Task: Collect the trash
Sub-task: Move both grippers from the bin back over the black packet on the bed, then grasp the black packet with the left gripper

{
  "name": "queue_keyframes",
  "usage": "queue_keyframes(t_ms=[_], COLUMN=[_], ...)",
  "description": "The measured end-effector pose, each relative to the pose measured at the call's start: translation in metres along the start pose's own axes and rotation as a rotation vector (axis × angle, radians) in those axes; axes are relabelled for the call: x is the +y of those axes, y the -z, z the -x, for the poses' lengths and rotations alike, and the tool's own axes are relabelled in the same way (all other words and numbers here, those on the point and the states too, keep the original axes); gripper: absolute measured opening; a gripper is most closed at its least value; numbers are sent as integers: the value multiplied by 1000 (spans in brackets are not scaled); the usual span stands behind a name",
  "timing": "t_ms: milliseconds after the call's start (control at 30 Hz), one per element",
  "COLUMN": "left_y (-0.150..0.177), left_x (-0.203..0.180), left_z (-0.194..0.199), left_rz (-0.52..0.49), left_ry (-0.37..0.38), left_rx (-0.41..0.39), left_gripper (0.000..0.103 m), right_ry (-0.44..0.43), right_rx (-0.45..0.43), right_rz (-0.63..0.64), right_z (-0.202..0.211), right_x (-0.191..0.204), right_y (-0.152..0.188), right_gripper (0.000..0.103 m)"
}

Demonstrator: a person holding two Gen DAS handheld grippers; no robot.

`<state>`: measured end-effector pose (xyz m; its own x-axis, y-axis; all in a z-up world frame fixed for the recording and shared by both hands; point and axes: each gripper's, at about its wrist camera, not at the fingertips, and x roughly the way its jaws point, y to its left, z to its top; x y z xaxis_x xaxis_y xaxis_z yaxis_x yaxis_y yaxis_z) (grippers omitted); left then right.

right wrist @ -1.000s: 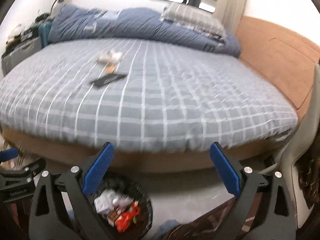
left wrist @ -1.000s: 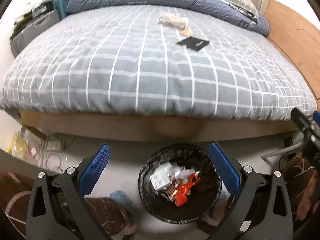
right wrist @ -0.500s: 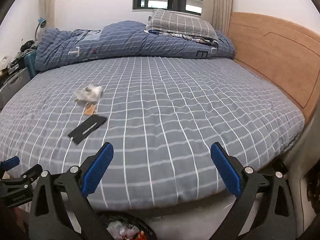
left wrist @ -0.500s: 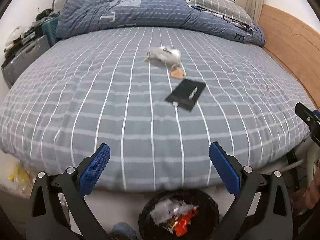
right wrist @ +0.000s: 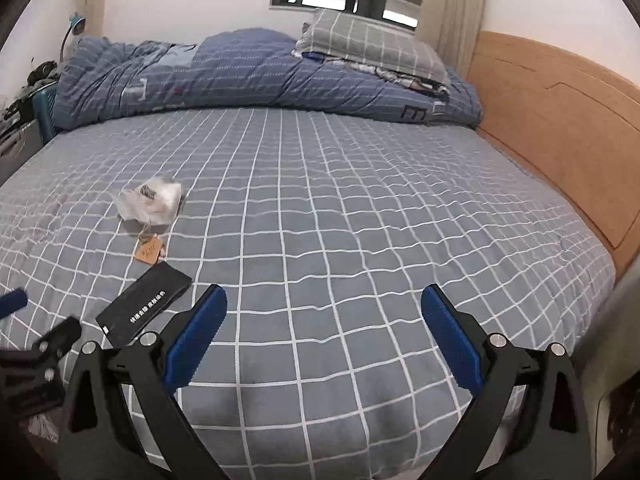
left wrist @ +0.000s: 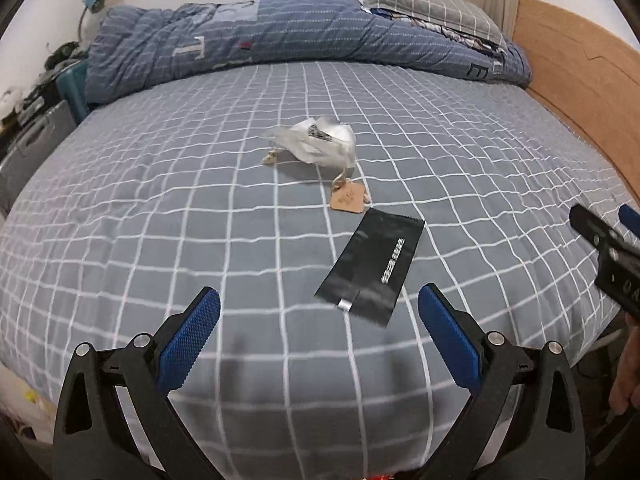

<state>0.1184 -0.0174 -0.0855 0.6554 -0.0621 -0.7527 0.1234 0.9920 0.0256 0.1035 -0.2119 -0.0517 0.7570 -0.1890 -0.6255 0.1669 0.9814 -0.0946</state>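
Note:
Three pieces of trash lie on the grey checked bed (left wrist: 160,208). A flat black packet (left wrist: 372,266) (right wrist: 146,306) is nearest, just beyond my left gripper (left wrist: 319,336), which is open and holds nothing. Past it lie a small brown paper tag (left wrist: 348,197) (right wrist: 150,250) and a crumpled clear plastic bag (left wrist: 320,142) (right wrist: 154,200). My right gripper (right wrist: 324,334) is open and empty over bare bedding, to the right of the packet. The trash bin is almost out of view; only a red scrap (left wrist: 378,476) shows at the bottom edge.
A rumpled blue duvet (right wrist: 248,76) and a grey checked pillow (right wrist: 372,48) lie along the far side. A wooden headboard (right wrist: 560,120) runs down the right. Cluttered boxes (left wrist: 32,120) stand left of the bed. The other gripper (left wrist: 608,256) shows at the right edge.
Both grippers rose from the floor-level bin and moved forward over the bed. The bin dropped out of view, and the packet, tag and bag are now much closer.

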Motion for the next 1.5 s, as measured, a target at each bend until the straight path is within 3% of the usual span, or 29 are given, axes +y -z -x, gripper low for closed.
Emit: queue_keyframes(t_ms=[400,833,967,1067,1233,1500], left_y=[-21,-27,-26,-24,-23,-20], left_x=[-20,-37,-36,-39,-39,-28], left_z=[-59,-99,-107,-109,-106,-89], left_rz=[-89,-152,-142,-157,-152,-146], left_ry=[78,91,124,124,129,143], left_rx=[95,153,184,187,181,169], left_gripper=[97,95,76,68,56,45], right_ry=[-62,-100,-100,-96,-90,-55], right_rx=[69,109,106,109,106,92], right_rz=[-12,-7,0,4,6,46], right_z=[-31,-44,-43,-45,-44,-45], right_x=[-6,5,6,7,6,12], right_y=[-8,-11,-11,-10,-9,-7], right_gripper=[94,94,94,94,94,94])
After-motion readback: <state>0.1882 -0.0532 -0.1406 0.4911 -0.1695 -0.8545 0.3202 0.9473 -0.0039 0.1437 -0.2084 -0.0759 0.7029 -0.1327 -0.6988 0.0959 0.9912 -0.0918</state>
